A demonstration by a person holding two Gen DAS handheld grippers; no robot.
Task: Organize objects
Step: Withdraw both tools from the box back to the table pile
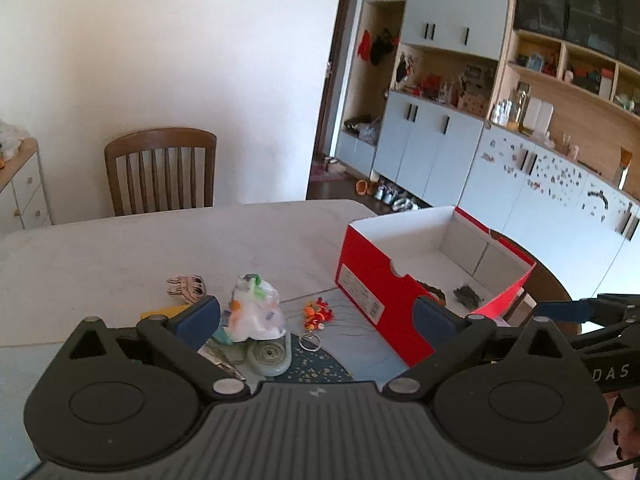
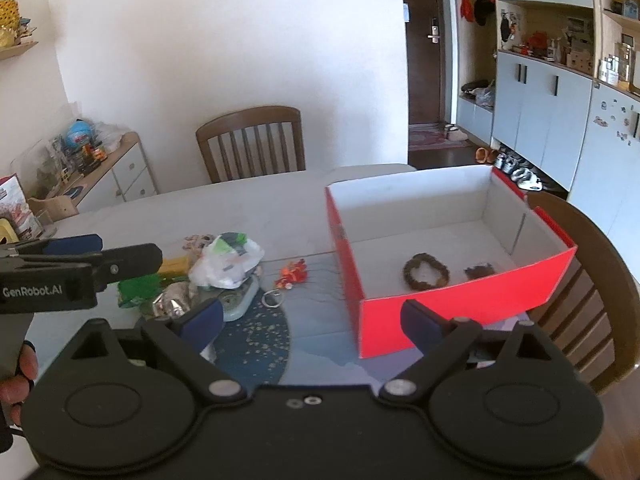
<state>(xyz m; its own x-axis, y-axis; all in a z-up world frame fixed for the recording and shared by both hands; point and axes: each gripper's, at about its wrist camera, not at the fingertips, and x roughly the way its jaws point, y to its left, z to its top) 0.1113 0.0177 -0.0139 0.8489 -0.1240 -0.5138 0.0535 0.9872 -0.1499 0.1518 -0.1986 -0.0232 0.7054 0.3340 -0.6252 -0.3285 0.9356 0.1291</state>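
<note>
Red box point(image 2: 440, 304), bead ring point(image 2: 426, 271) whole only from right wrist

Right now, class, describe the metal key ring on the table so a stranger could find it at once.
Start at the red box on the table. Left of it, past the red-orange charm, lies a pile topped by a white plastic bag. The key ring lies between them, on the mat's edge: the only bare silver hoop.
</note>
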